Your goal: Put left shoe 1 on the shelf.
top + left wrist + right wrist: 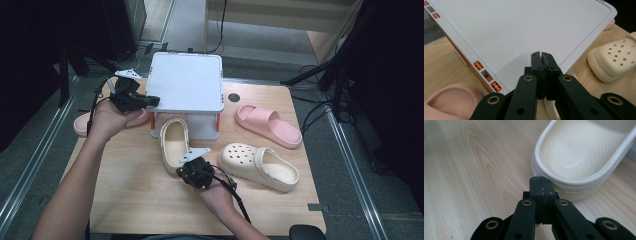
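Lying at the far left edge of the pale wooden worktop [130,200], a pink foam slide sandal [82,125] pokes out from behind the person's left hand [107,120]. That hand holds the left claw [152,100] level at the left edge of a white plastic rack with orange clips [187,82], its top a flat tray; in the left gripper view the jaws are pressed together with nothing between them, tips over the tray's surface [524,30]. Just in front of the rack lies a cream rubber clog [174,142], opening upward, its toe touching or almost touching the rack's base. The right claw [186,172] sits at the clog's heel; in the right gripper view its jaws are pressed together, empty, the tips [539,182] right against the heel rim of the clog [579,152], and I cannot tell whether they touch it. Right of that hand lies a second cream clog [260,165] with holes in its toe, on its side. Farther back and right lies a second pink slide [270,125].
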